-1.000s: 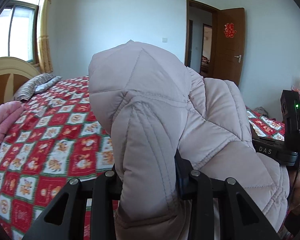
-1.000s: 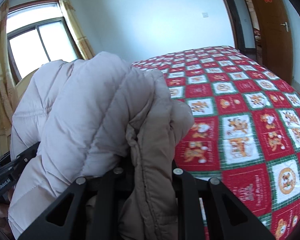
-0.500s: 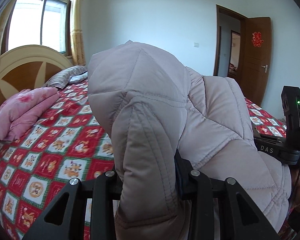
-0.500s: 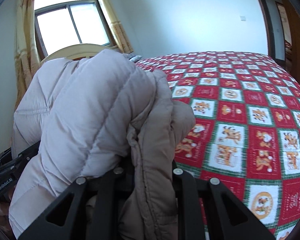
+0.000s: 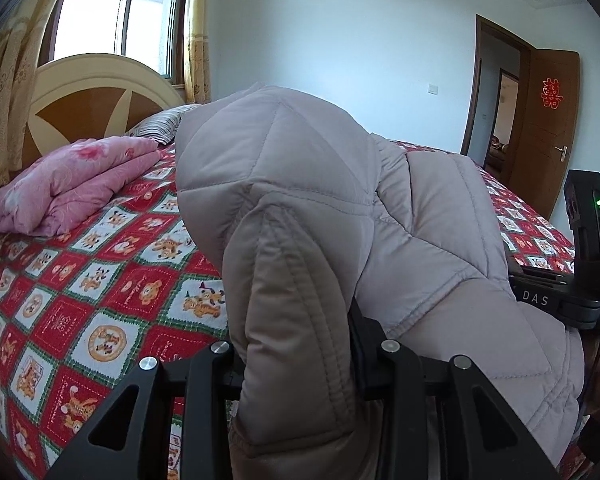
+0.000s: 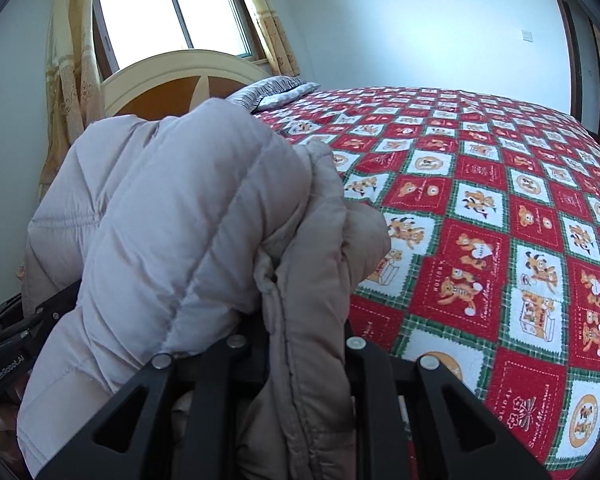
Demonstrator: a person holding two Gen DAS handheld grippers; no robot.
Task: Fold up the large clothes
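Note:
A pale pinkish-grey quilted puffer jacket is held up above the bed by both grippers. My left gripper is shut on a stitched edge of the jacket, which bulges up between its fingers. My right gripper is shut on another bunched edge of the same jacket; its body shows at the right of the left wrist view. The left gripper's body shows at the lower left of the right wrist view. The fingertips are hidden in fabric.
The bed has a red, white and green cartoon-patterned cover. A folded pink quilt and a striped pillow lie by the arched headboard. A window with curtains is behind; an open wooden door stands at right.
Both views have swung left toward the headboard and window, with the jacket still clamped. The pink quilt and headboard have come further into view; the door has shifted to the right edge.

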